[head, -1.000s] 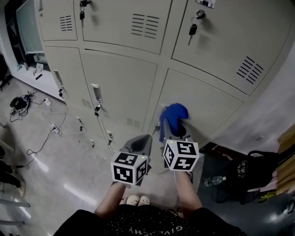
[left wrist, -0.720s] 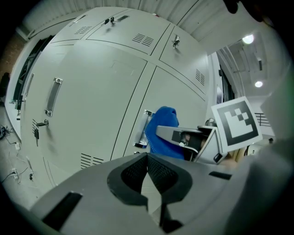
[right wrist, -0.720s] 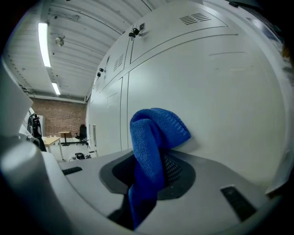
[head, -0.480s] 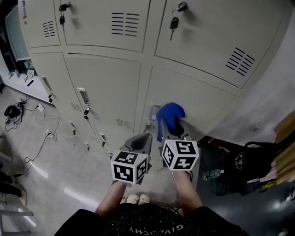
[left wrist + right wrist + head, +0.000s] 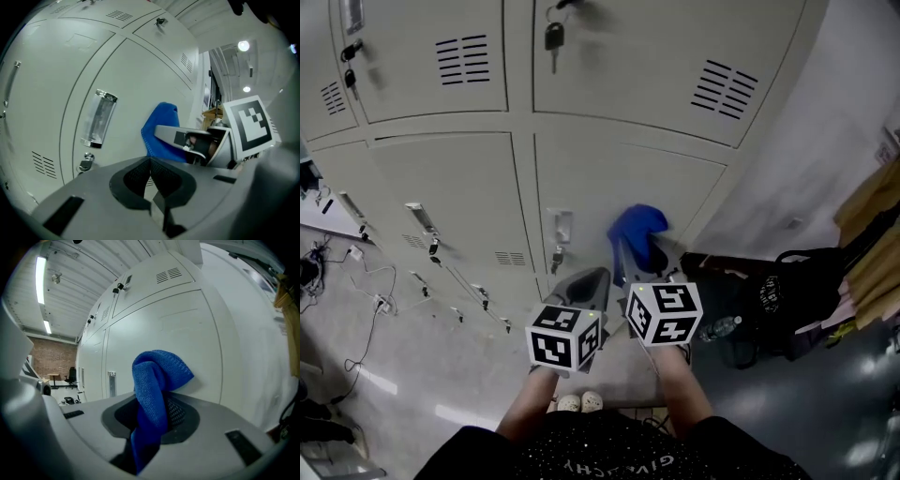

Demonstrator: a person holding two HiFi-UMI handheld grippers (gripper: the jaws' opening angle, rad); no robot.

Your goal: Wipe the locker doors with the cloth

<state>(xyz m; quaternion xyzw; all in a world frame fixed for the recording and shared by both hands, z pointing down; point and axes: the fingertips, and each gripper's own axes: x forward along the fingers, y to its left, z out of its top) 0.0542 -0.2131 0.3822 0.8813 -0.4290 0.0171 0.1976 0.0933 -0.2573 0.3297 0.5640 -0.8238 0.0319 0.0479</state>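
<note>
A blue cloth (image 5: 635, 234) (image 5: 154, 380) (image 5: 159, 129) is bunched between the jaws of my right gripper (image 5: 649, 267) (image 5: 157, 416), which is shut on it. The cloth is held up close to a lower cream locker door (image 5: 619, 192) (image 5: 178, 338); I cannot tell whether it touches. My left gripper (image 5: 584, 291) (image 5: 151, 173) hangs just to the left with its jaws shut and nothing between them. It points at the same door, near a clear label holder (image 5: 99, 118) (image 5: 560, 226) and a key (image 5: 86, 164) (image 5: 556, 255).
More locker doors (image 5: 441, 187) with vents and hanging keys run to the left and above. A black bag (image 5: 787, 300) and a bottle (image 5: 719, 328) lie on the floor at right. Cables (image 5: 366, 291) trail over the floor at left. A pale wall (image 5: 834, 131) stands right.
The head view has swung to the right, so the lockers have slid left in the picture. Both grippers hold the same pose, the cloth still in the right one.
</note>
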